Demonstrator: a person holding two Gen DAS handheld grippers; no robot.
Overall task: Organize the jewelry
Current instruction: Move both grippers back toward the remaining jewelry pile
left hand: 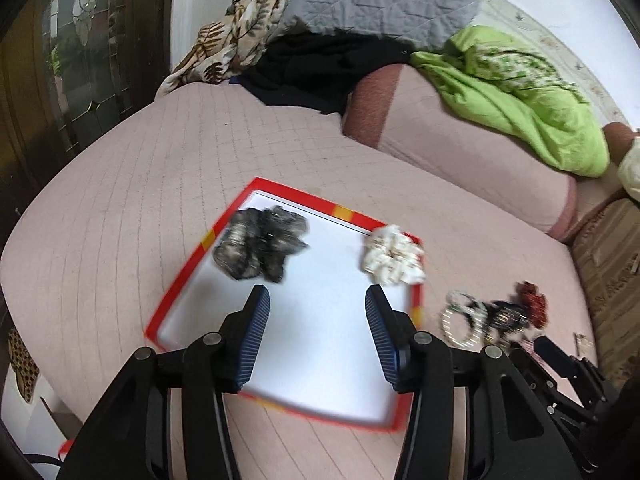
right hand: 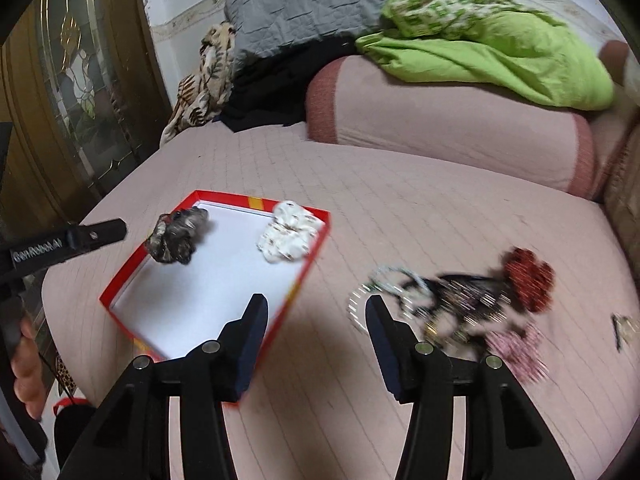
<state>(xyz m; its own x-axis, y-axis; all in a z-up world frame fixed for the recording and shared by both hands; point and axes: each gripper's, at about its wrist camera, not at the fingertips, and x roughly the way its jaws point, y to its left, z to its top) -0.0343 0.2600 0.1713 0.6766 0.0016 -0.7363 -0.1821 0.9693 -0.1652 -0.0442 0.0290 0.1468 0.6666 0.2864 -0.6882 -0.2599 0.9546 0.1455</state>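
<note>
A shallow red-rimmed box point(left hand: 182, 286) point(right hand: 124, 268) with a white floor lies on a pink quilted cushion. Inside it rest a dark grey scrunchie point(left hand: 260, 246) point(right hand: 178, 236) at the far left and a white patterned scrunchie point(left hand: 394, 256) point(right hand: 288, 236) at the far right corner. My left gripper point(left hand: 317, 300) hangs open above the box floor with nothing between its fingers. My right gripper point(right hand: 316, 304) is open and empty over the box's right edge and the cushion. Right of the box lies a blurred pile of bangles and bracelets point(left hand: 468, 320) point(right hand: 444, 300) with a red scrunchie point(left hand: 532, 304) point(right hand: 528, 278) and a pink one point(right hand: 516, 350).
A pink bolster point(right hand: 448, 124) with green bedding point(right hand: 500, 40), a grey quilt point(right hand: 304, 4) and dark clothes lies behind. A wooden door with glass point(right hand: 76, 92) stands at left. The other gripper's finger point(right hand: 80, 238) and a hand point(right hand: 26, 364) show at the left edge.
</note>
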